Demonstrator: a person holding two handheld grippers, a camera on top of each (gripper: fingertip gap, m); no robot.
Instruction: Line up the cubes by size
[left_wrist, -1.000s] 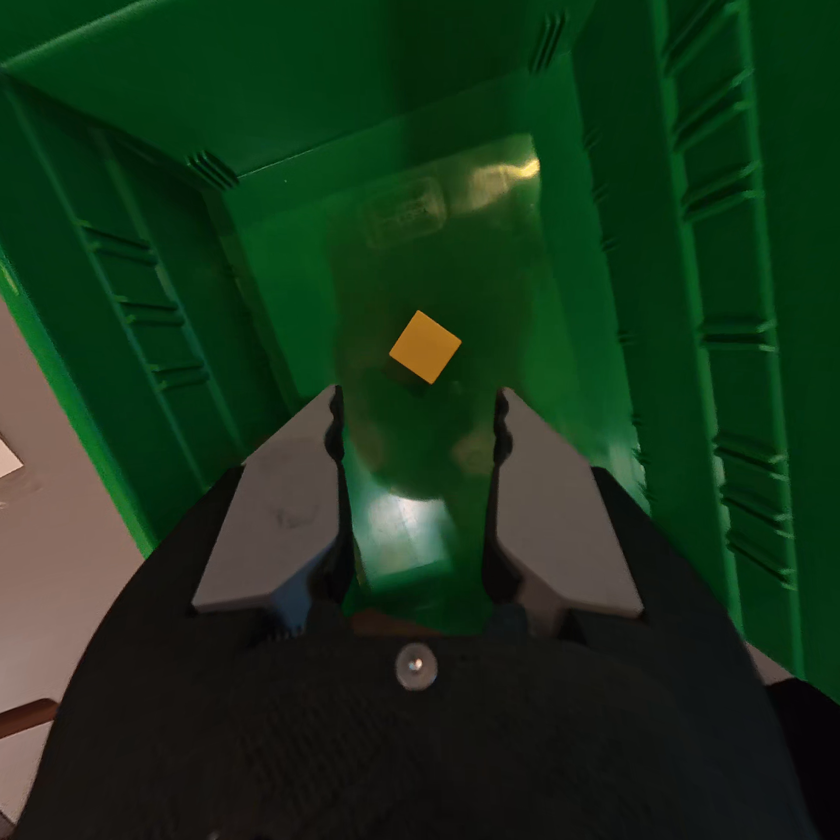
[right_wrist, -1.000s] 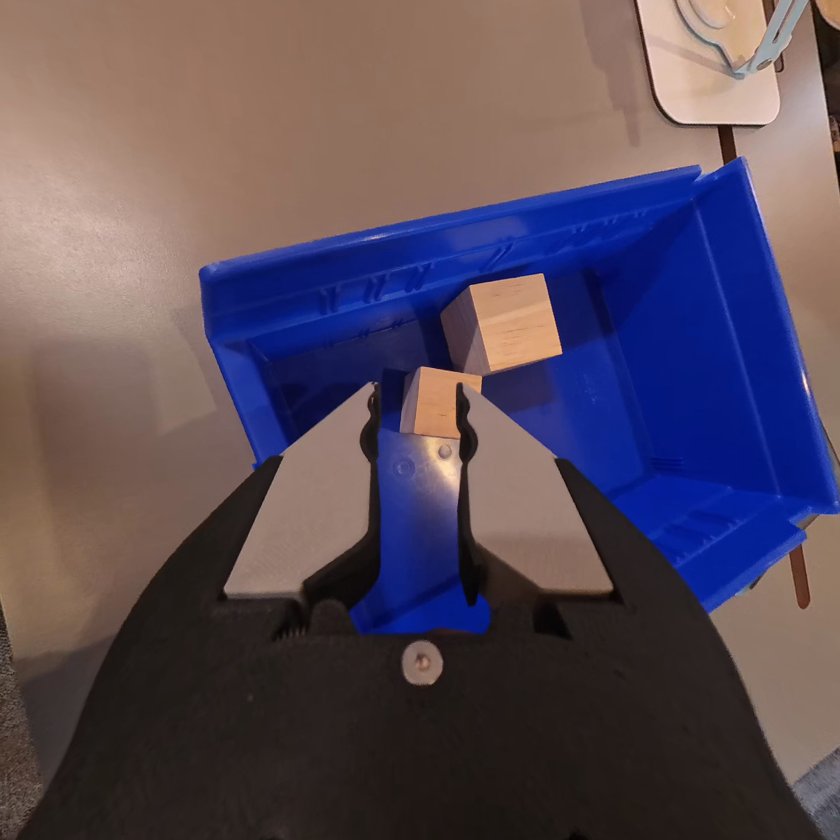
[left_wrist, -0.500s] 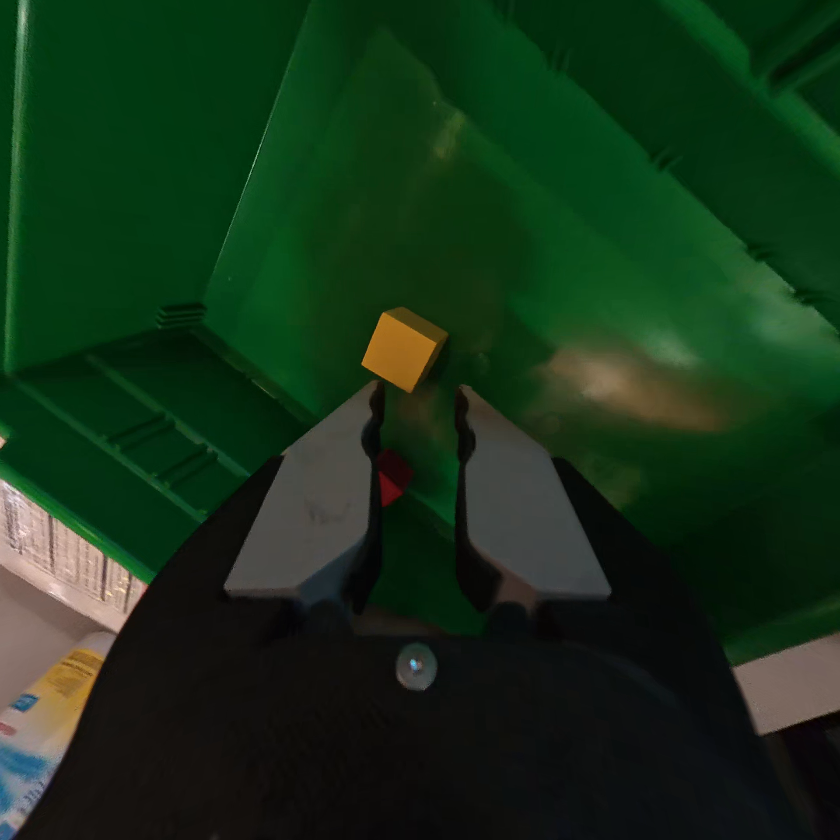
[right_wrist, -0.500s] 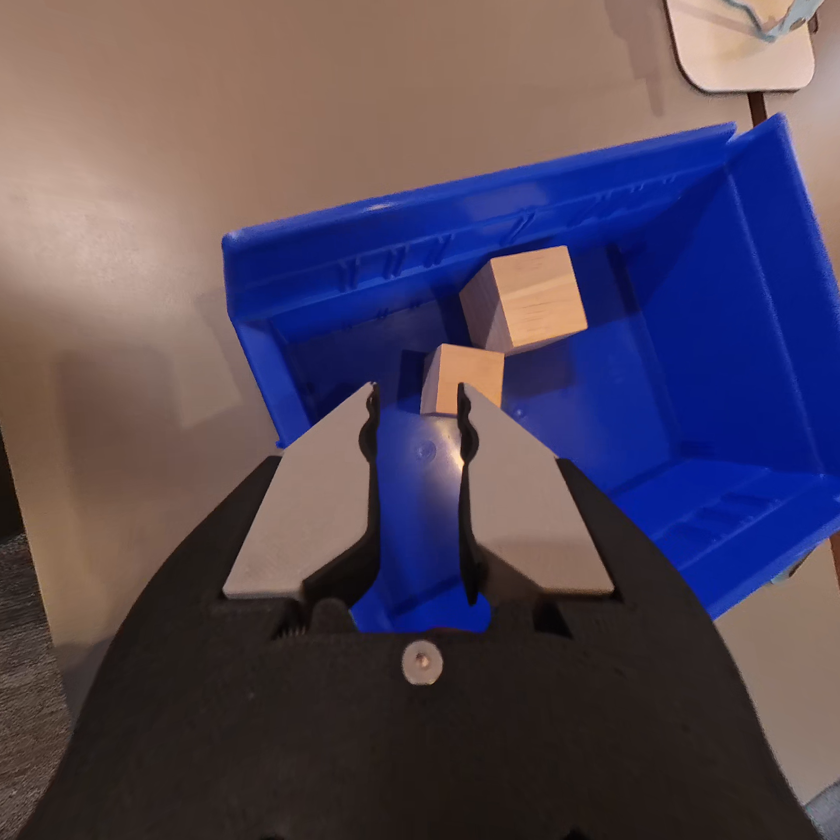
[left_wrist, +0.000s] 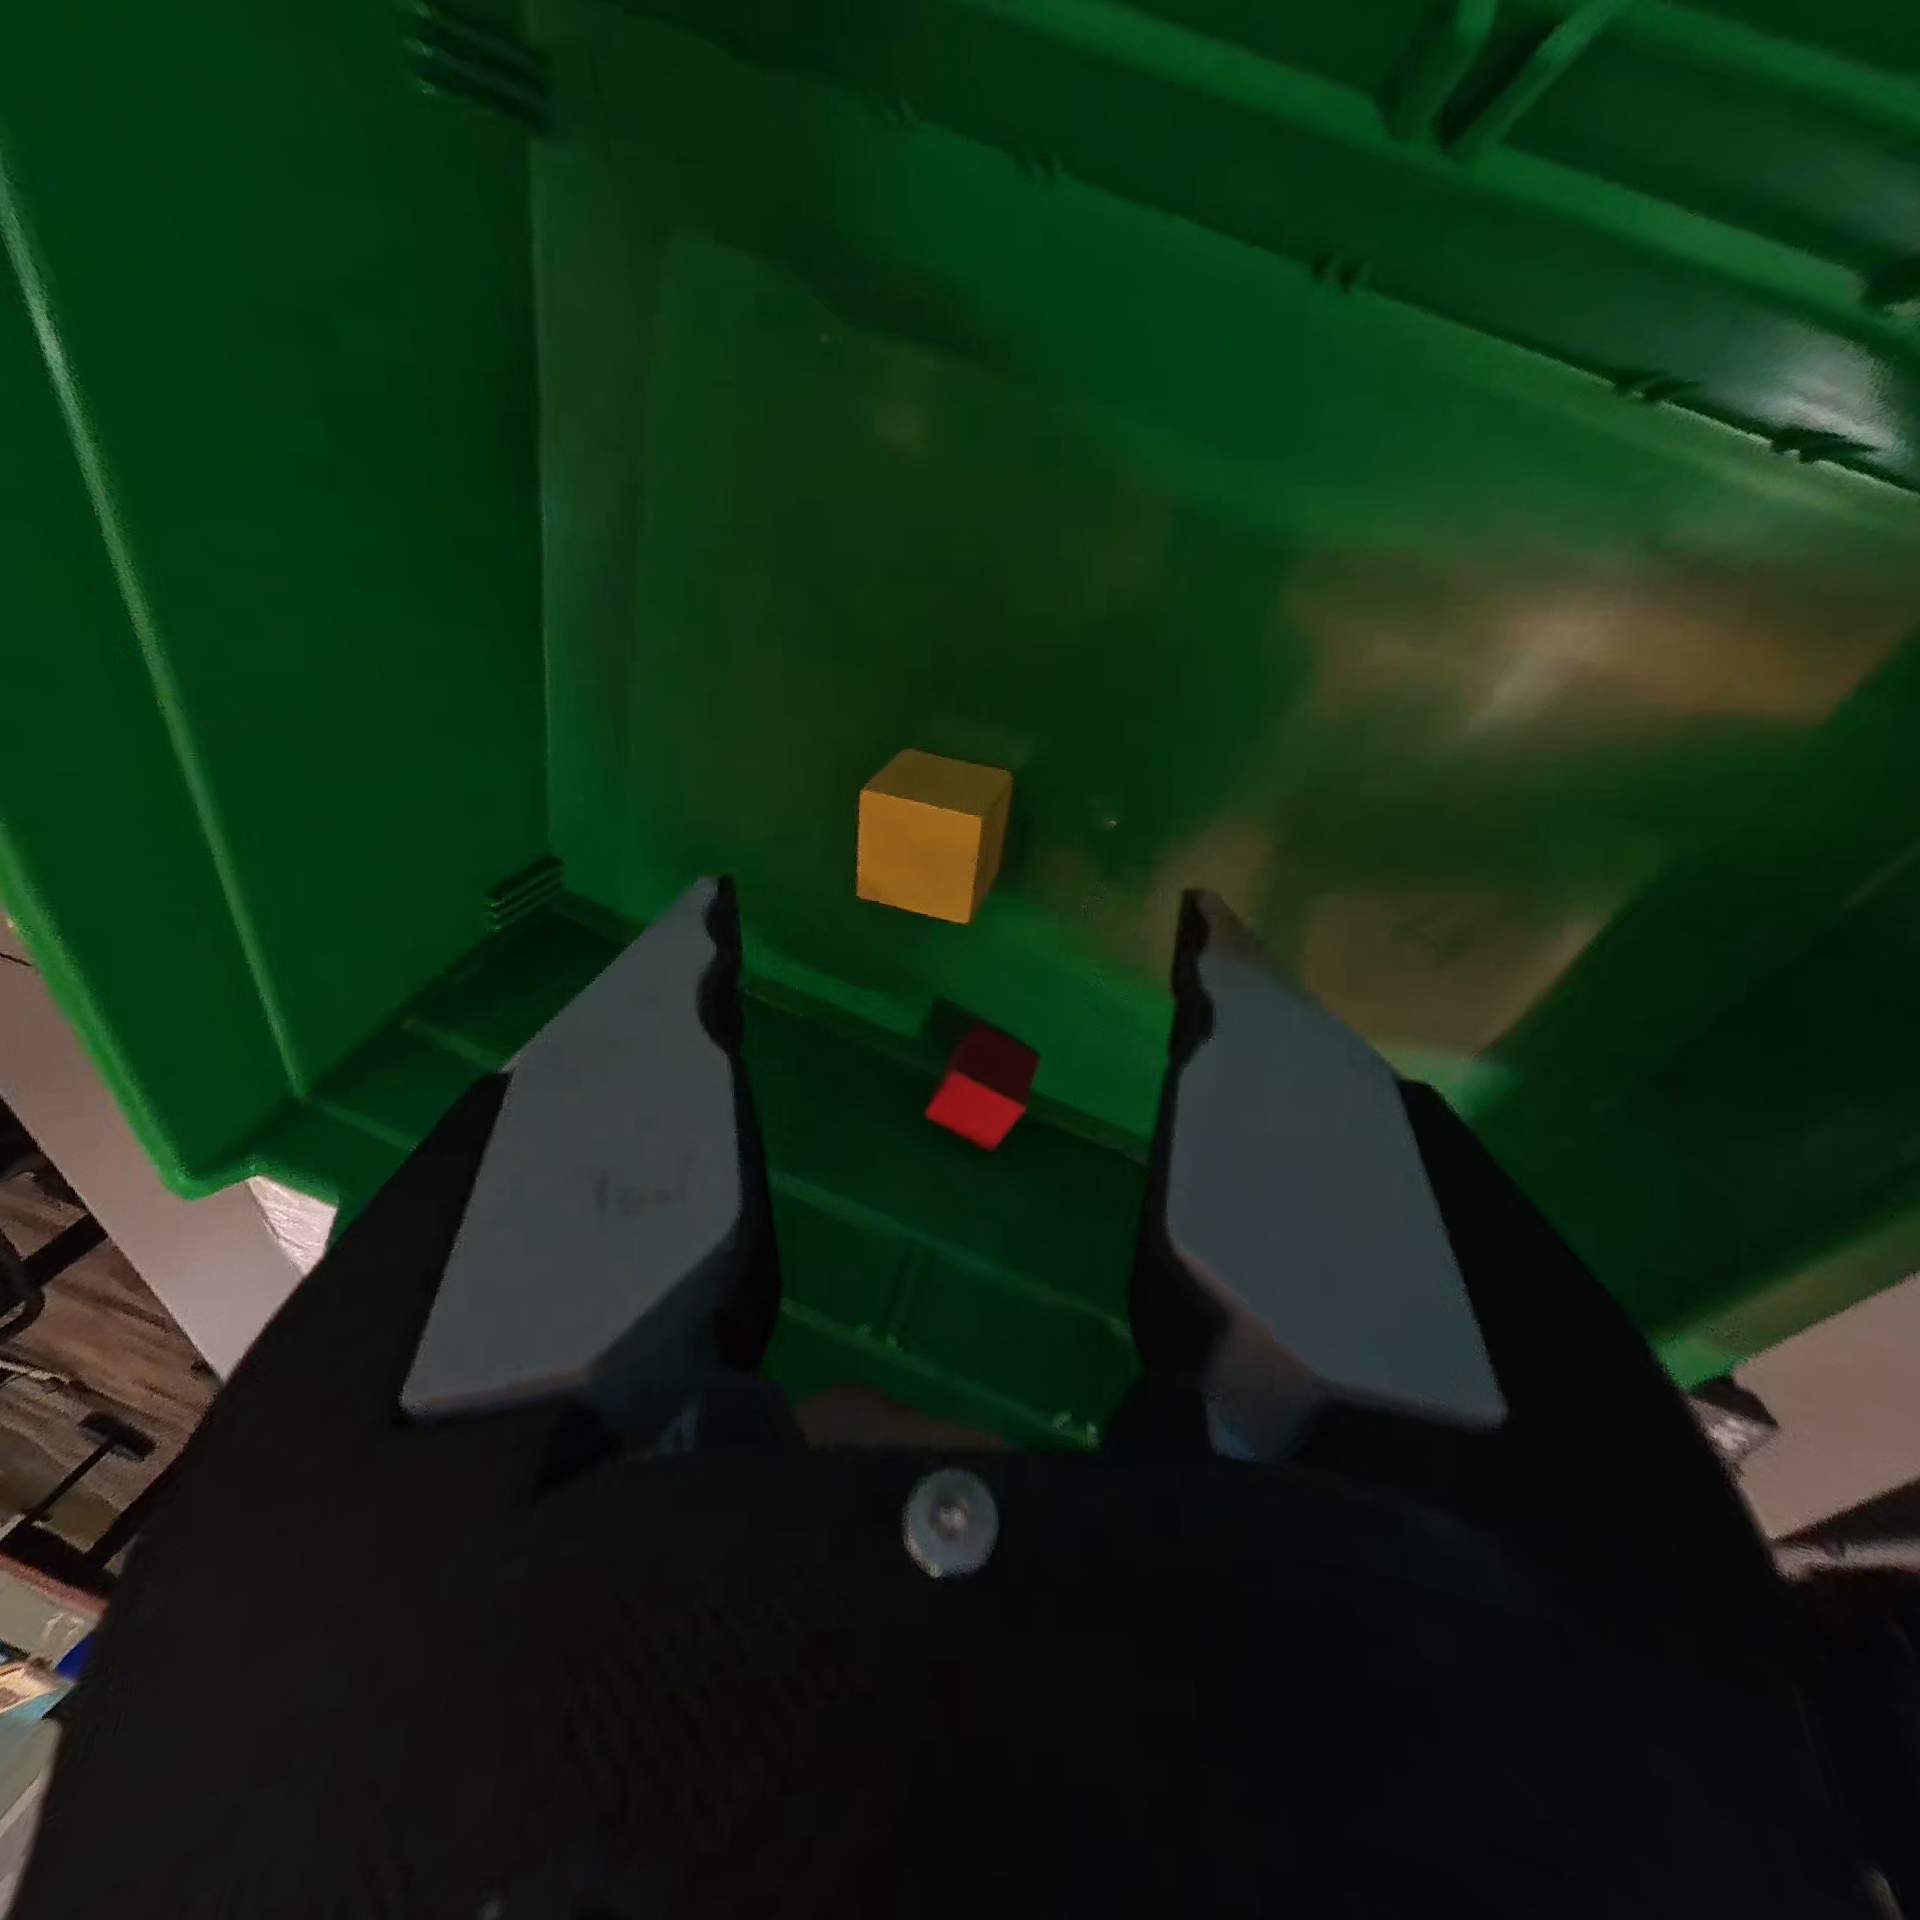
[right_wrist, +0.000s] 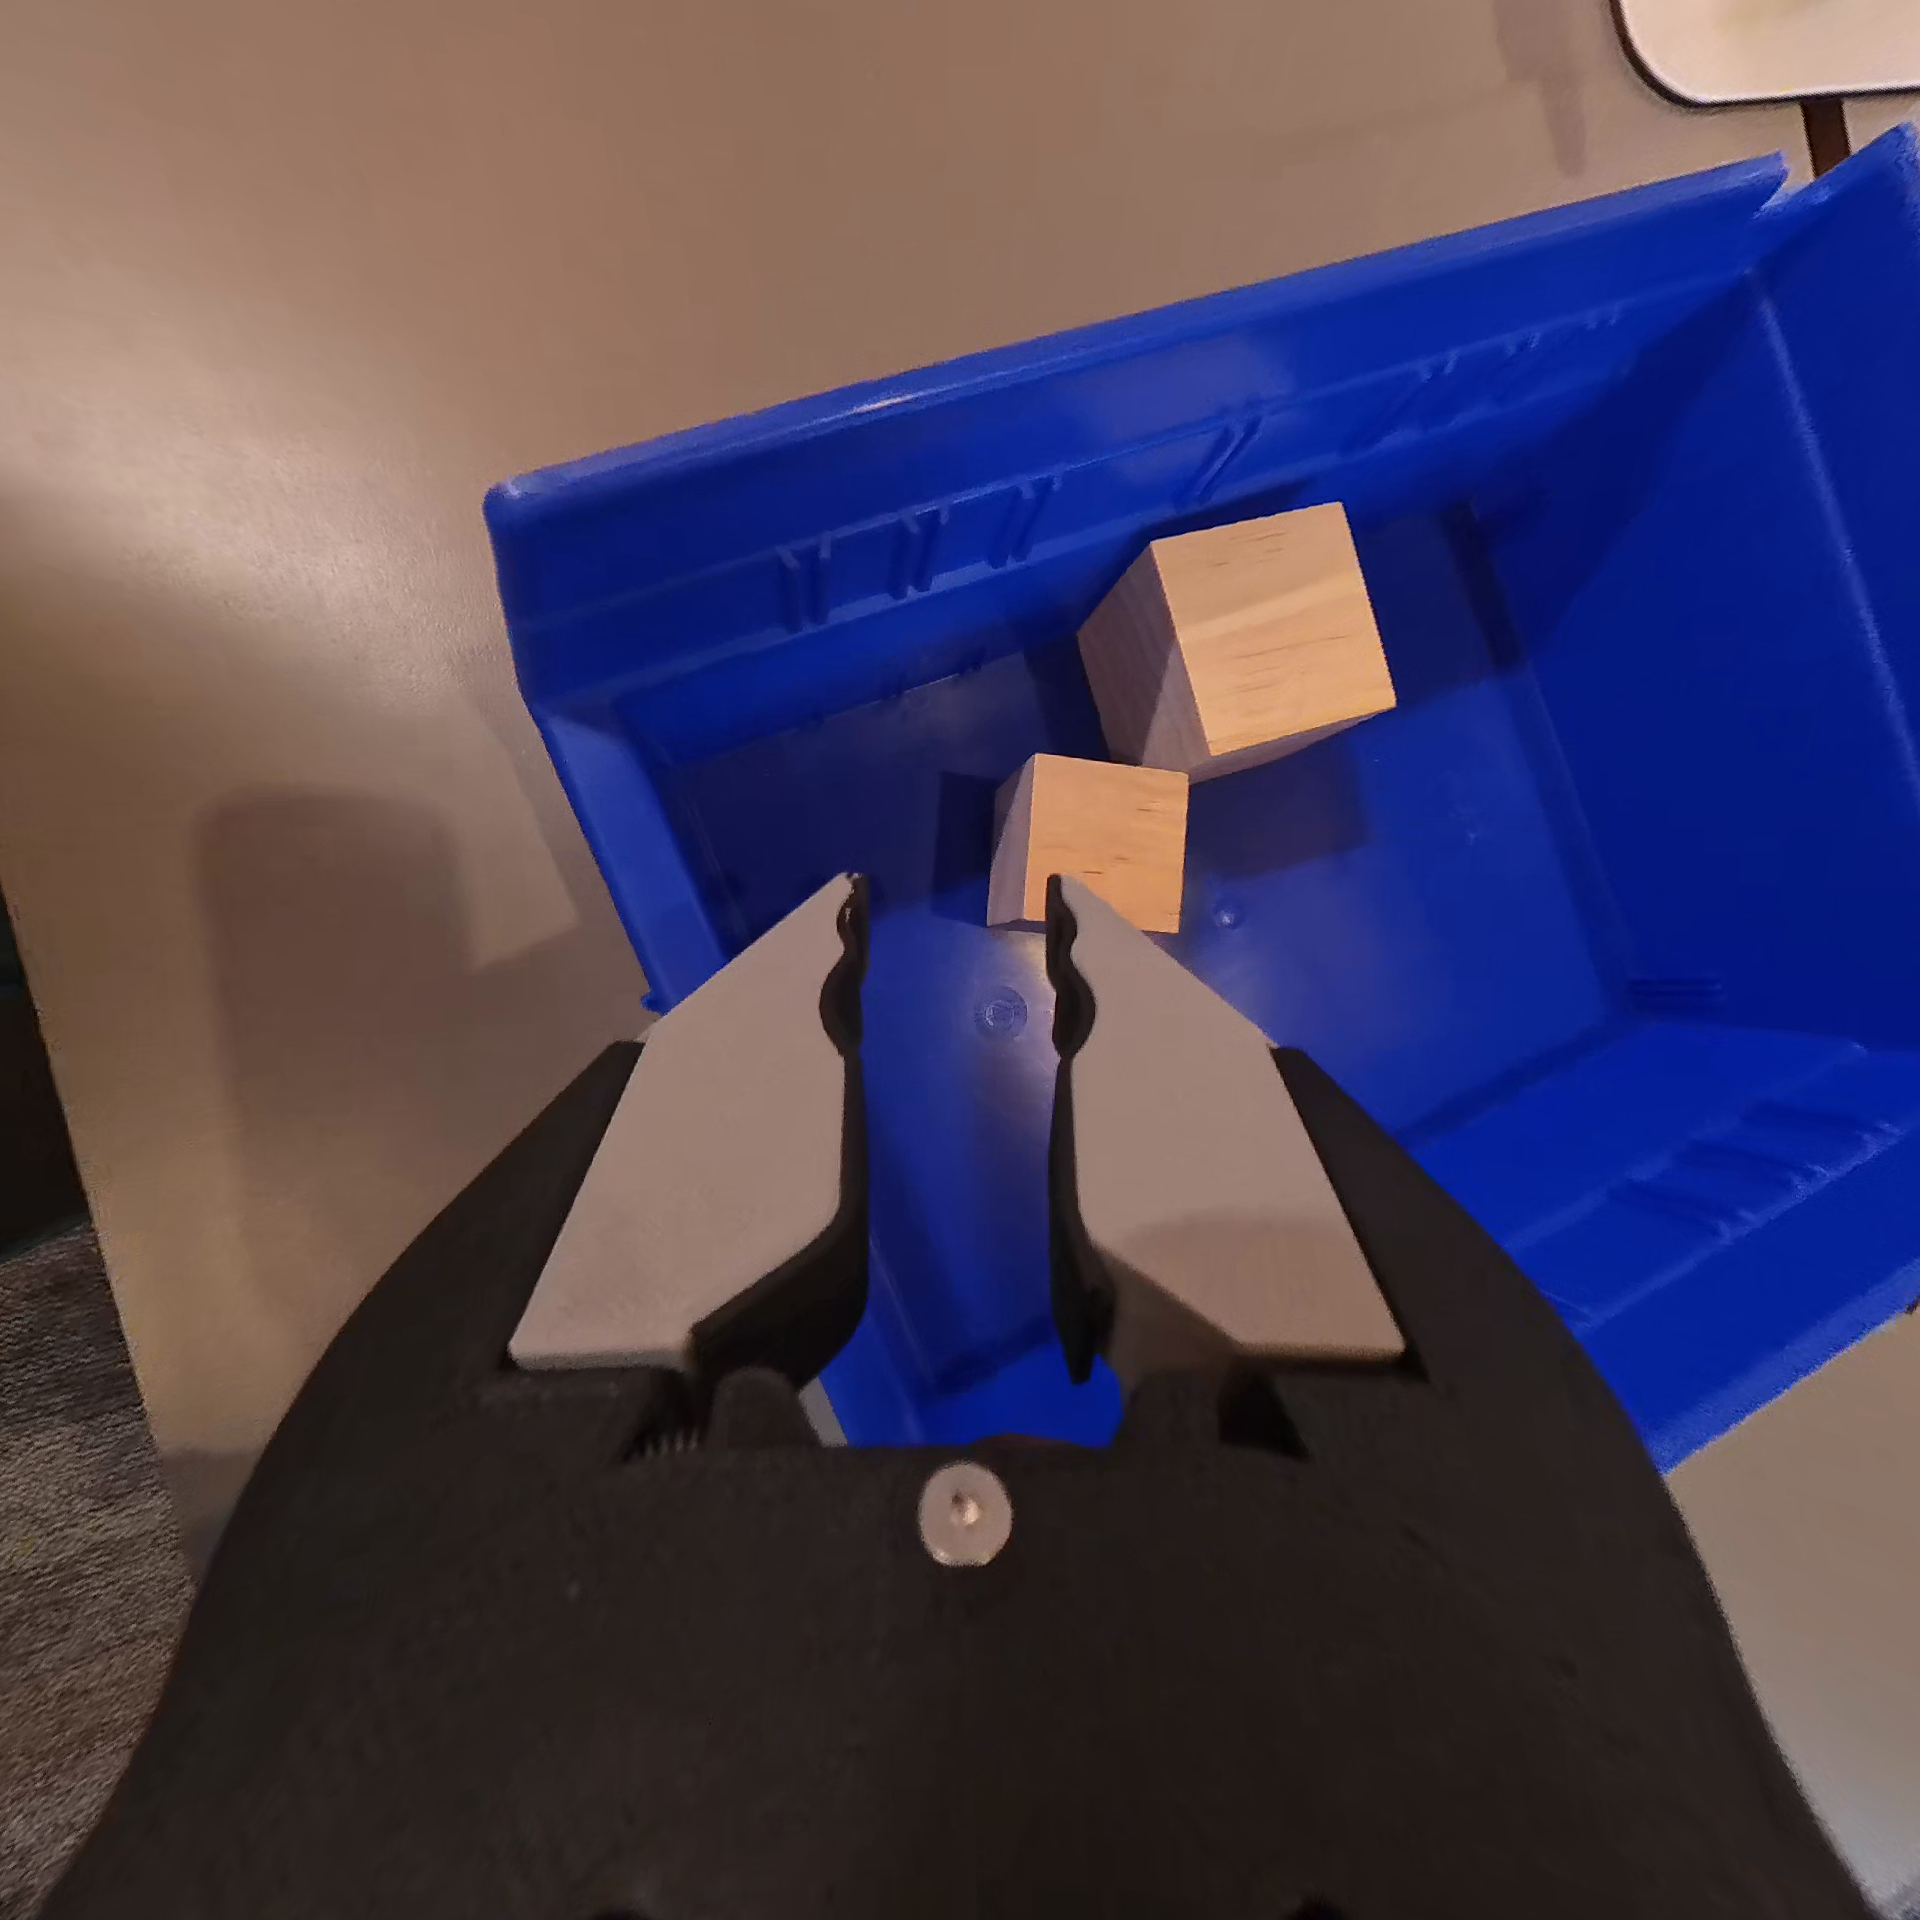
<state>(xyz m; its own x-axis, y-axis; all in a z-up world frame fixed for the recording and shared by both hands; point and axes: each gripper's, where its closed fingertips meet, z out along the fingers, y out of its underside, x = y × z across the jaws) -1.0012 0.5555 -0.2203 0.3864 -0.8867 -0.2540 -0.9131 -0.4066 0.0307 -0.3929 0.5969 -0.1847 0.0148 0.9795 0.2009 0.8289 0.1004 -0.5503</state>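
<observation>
In the left wrist view a yellow cube (left_wrist: 930, 836) lies on the floor of a green bin (left_wrist: 312, 520). A smaller red cube (left_wrist: 979, 1089) lies at the bin's near edge, between my fingers. My left gripper (left_wrist: 951, 914) is open and empty, just short of the yellow cube. In the right wrist view a large wooden cube (right_wrist: 1242, 639) and a smaller wooden cube (right_wrist: 1096, 842) lie in a blue bin (right_wrist: 1039, 436). My right gripper (right_wrist: 951, 899) is open and empty, its right fingertip just in front of the small wooden cube.
The blue bin rests on a beige table (right_wrist: 364, 312). A white board with rounded corners (right_wrist: 1766, 52) lies at the table's far right. Floor and clutter show beyond the green bin's left edge (left_wrist: 62, 1351).
My left gripper has opened wider and the view has swung, so the red cube now shows whole between the fingers. My right gripper has shifted left, so the wooden cubes sit more to the right.
</observation>
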